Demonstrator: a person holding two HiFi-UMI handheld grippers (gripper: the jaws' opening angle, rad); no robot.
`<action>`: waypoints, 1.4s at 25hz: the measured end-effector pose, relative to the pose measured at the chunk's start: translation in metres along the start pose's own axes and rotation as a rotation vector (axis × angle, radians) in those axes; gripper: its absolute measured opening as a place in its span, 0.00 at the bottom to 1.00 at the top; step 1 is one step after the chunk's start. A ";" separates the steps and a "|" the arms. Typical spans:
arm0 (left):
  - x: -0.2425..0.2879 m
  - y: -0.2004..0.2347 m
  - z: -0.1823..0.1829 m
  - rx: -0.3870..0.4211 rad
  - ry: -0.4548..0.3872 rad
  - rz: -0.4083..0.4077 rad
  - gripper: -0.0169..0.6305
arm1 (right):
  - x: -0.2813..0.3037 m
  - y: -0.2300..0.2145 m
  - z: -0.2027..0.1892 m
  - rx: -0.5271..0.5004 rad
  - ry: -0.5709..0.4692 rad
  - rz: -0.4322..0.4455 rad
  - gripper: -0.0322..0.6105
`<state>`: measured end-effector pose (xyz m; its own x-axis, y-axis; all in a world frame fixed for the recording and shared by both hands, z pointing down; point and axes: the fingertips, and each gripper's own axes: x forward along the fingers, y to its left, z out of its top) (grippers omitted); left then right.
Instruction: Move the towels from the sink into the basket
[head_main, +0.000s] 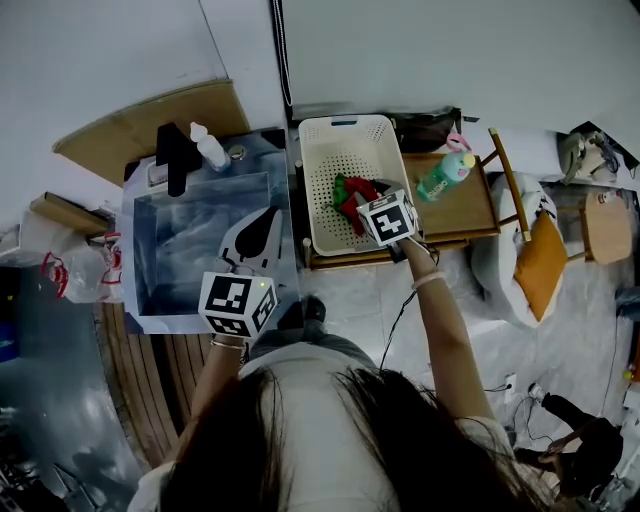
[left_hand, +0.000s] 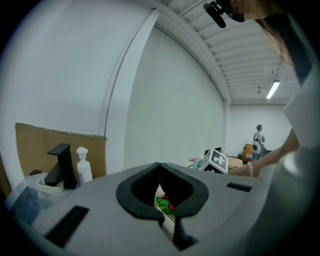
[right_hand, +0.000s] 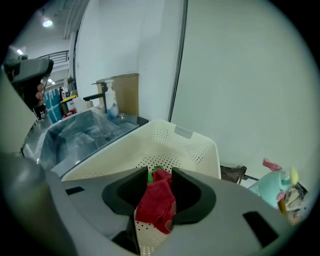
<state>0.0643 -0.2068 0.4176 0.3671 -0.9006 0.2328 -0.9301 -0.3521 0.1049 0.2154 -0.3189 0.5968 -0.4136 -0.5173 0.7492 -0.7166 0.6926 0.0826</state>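
The white perforated basket (head_main: 325, 128) stands on a low wooden stand to the right of the sink (head_main: 145, 260). A red towel (head_main: 357, 198) and a green towel (head_main: 341, 185) lie in it. My right gripper (head_main: 368, 198) is down inside the basket. In the right gripper view its jaws (right_hand: 160, 172) stand apart, open, with the red towel (right_hand: 157, 202) slack between them and the green towel (right_hand: 156, 170) just beyond. My left gripper (head_main: 268, 214) hovers over the sink, shut and holding nothing (left_hand: 159, 165). I can make out no towel in the sink basin.
A black tap (head_main: 173, 157) and a white soap bottle (head_main: 209, 146) stand at the sink's back edge. A teal bottle (head_main: 444, 176) sits on the wooden stand (head_main: 470, 210) beside the basket. A chair with an orange cushion (head_main: 541, 262) is further right. Cardboard (head_main: 150, 125) leans behind the sink.
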 end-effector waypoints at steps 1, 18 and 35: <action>-0.001 0.000 0.001 0.001 -0.003 0.000 0.04 | -0.003 0.000 0.003 0.016 -0.018 -0.003 0.30; -0.044 0.004 0.013 0.019 -0.047 0.001 0.04 | -0.060 0.043 0.031 0.052 -0.207 -0.060 0.25; -0.092 0.006 0.024 0.049 -0.088 0.011 0.04 | -0.135 0.103 0.065 0.040 -0.390 -0.104 0.14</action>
<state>0.0249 -0.1317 0.3731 0.3568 -0.9225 0.1472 -0.9342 -0.3525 0.0549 0.1607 -0.2101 0.4621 -0.5146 -0.7405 0.4322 -0.7836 0.6108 0.1136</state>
